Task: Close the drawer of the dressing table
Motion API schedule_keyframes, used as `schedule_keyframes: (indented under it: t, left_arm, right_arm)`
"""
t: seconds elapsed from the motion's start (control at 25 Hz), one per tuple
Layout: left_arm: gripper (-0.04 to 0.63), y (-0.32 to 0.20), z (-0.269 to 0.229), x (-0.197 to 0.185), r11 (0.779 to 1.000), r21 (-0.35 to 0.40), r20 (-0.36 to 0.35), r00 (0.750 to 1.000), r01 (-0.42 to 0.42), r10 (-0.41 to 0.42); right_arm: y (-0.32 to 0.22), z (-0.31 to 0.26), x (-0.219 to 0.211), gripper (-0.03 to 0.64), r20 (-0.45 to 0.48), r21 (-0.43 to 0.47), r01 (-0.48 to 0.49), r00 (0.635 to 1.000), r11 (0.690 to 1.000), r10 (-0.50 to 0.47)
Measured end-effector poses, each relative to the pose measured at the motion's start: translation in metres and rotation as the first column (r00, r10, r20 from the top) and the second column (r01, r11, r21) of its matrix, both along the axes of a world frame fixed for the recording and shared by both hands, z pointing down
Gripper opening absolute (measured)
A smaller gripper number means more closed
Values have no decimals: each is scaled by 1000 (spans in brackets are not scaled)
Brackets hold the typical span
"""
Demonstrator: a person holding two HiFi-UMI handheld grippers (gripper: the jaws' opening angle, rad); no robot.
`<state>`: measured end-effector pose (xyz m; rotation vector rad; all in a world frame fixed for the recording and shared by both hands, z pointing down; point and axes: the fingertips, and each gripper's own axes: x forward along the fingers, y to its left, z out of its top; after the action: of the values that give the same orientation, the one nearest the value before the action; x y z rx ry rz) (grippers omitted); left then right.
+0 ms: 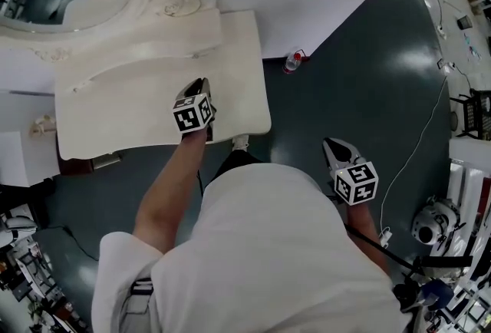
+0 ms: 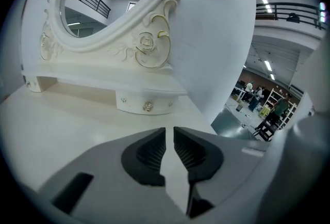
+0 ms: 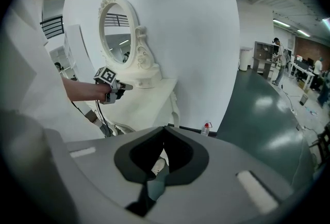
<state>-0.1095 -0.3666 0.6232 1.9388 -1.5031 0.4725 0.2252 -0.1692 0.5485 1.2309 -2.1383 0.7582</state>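
The white dressing table [image 1: 123, 105] stands against a white wall, with an oval mirror [image 2: 108, 1] on a carved base. A small drawer [image 2: 131, 103] with a round knob [image 2: 148, 107] sits under the mirror shelf, its front flush. My left gripper [image 1: 201, 84] hovers over the right half of the tabletop. In the left gripper view, the left gripper [image 2: 169, 131] has a narrow gap between its jaws and nothing in it. My right gripper [image 1: 331, 144] hangs over the dark floor right of the table. In the right gripper view, the right gripper [image 3: 165, 129] has its tips together and holds nothing.
A small bottle with a red cap [image 1: 293, 61] stands on the floor by the table's right rear corner. A white cable [image 1: 418, 147] runs across the floor at right, next to shelving and equipment [image 1: 468, 193]. A dark strip [image 1: 84, 164] shows under the table's front left edge.
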Motion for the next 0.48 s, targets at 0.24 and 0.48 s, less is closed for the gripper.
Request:
schedule_keyframes:
  t: [0.24, 0.48]
  left_arm:
    - [2, 54, -18, 25, 1000, 22, -2, 1000, -19, 20]
    - [2, 119, -42, 63, 996, 33, -85, 993, -81, 84]
  right_arm:
    - [26, 3, 14, 2, 14, 18, 45, 999, 999, -45]
    - [57, 7, 21, 2, 27, 30, 101, 994, 994, -102]
